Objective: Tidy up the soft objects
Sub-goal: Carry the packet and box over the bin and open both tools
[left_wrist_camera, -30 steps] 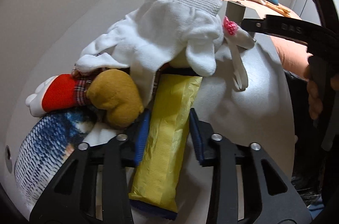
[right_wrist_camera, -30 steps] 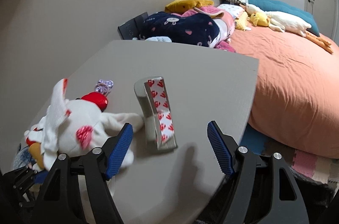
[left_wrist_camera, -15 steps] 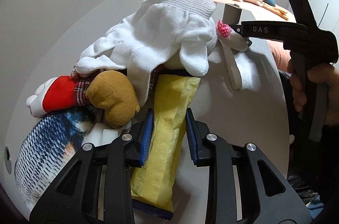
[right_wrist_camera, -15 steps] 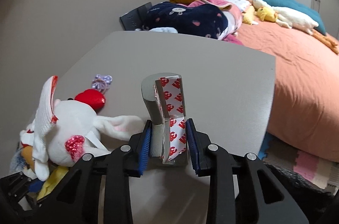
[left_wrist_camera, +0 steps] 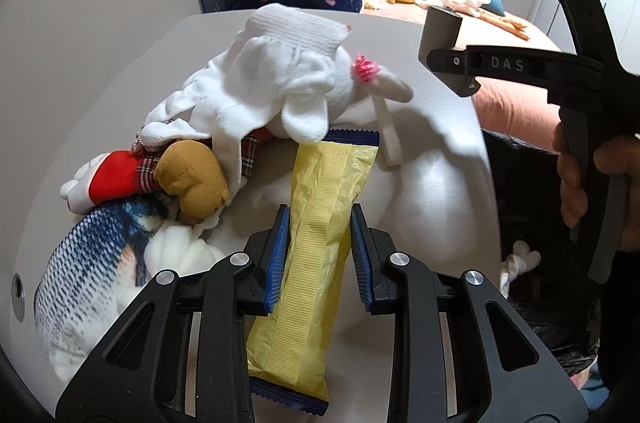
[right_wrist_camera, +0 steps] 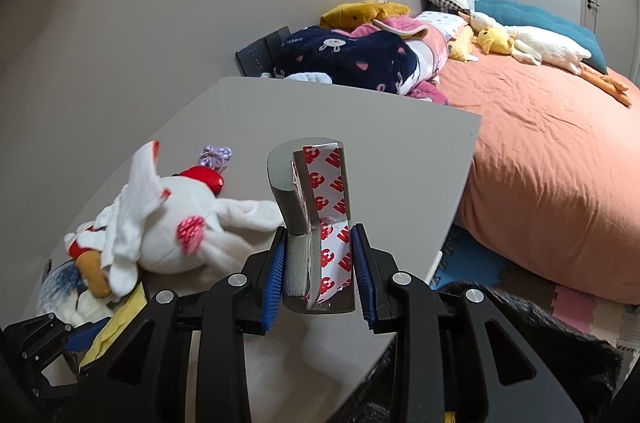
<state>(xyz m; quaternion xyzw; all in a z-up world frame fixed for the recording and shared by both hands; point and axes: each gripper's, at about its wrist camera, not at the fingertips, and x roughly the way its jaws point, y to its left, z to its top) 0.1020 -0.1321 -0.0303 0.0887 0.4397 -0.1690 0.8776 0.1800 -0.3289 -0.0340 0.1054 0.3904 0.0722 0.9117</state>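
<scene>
Yellow packet is pinched between the left gripper pads, just beside the plush pile on the grey table. Right gripper clamps a grey foam piece, tilted downward above the table.

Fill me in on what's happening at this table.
A person is sorting soft things with a hand-held tool in each hand. The left tool is shut on a yellow packet whose far end lies under a white plush rabbit in the pile. The right tool is shut on a grey foam piece with red-and-white backing. The rabbit, a brown plush and a fish-print cushion lie heaped on the table.
</scene>
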